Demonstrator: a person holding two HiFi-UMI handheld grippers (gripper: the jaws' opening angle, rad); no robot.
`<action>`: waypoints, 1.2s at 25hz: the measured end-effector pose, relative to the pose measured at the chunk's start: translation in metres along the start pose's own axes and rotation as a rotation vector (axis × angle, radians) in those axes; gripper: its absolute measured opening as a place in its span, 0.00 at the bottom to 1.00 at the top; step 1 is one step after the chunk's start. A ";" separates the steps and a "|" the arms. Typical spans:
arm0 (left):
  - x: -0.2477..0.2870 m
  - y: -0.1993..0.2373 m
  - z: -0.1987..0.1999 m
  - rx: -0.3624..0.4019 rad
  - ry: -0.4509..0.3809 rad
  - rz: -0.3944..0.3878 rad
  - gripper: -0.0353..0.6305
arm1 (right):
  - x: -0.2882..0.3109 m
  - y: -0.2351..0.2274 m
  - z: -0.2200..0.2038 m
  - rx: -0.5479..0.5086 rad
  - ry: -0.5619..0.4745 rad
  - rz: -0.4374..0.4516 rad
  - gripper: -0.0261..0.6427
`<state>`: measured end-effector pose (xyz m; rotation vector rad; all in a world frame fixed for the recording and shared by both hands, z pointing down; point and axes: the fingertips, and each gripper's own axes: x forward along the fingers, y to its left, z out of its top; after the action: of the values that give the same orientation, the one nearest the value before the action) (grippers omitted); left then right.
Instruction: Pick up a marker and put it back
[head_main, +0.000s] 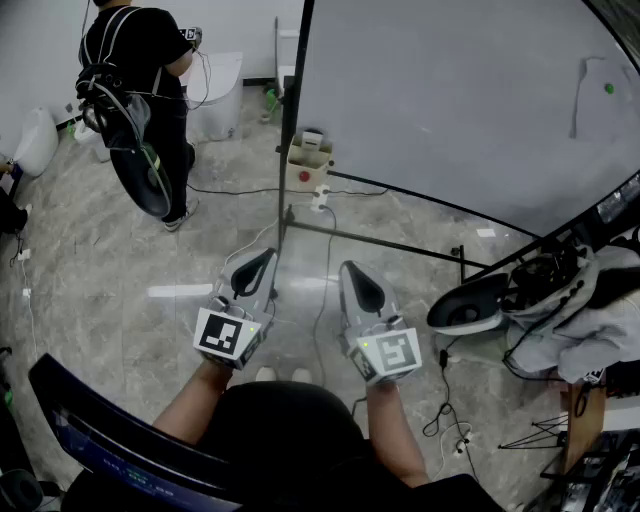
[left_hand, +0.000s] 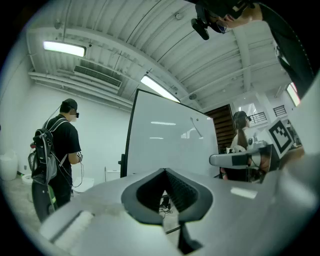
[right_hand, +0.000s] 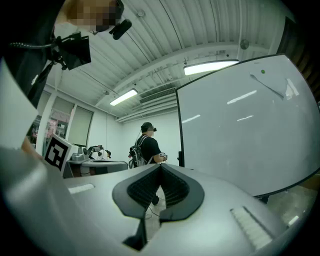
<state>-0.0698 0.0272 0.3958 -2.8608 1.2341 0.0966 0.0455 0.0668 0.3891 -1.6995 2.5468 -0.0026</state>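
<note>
Both of my tools point forward over the floor. The left hand-held gripper (head_main: 265, 257) and the right hand-held gripper (head_main: 349, 268) each have their jaws pressed together, with nothing between them. I cannot pick out the marker for sure. Some small dark things sit on the ledge (head_main: 618, 205) of the whiteboard (head_main: 440, 90), well apart to my right, too small to tell. That board stands on a marbled grey floor (head_main: 90, 250) crossed by a cable (head_main: 329, 250). A person with a backpack (head_main: 140, 90) stands far off to the left.
</note>
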 end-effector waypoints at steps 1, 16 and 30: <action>0.002 0.000 0.001 0.004 0.003 0.000 0.06 | 0.001 -0.001 0.002 0.000 -0.003 0.001 0.05; 0.002 -0.013 0.003 0.017 0.003 0.000 0.06 | -0.010 -0.004 0.008 0.039 -0.036 0.022 0.05; -0.001 -0.035 -0.002 0.020 0.013 0.001 0.06 | -0.029 -0.012 0.001 0.052 -0.022 0.022 0.05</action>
<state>-0.0451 0.0512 0.3976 -2.8484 1.2310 0.0661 0.0672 0.0890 0.3905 -1.6437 2.5266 -0.0489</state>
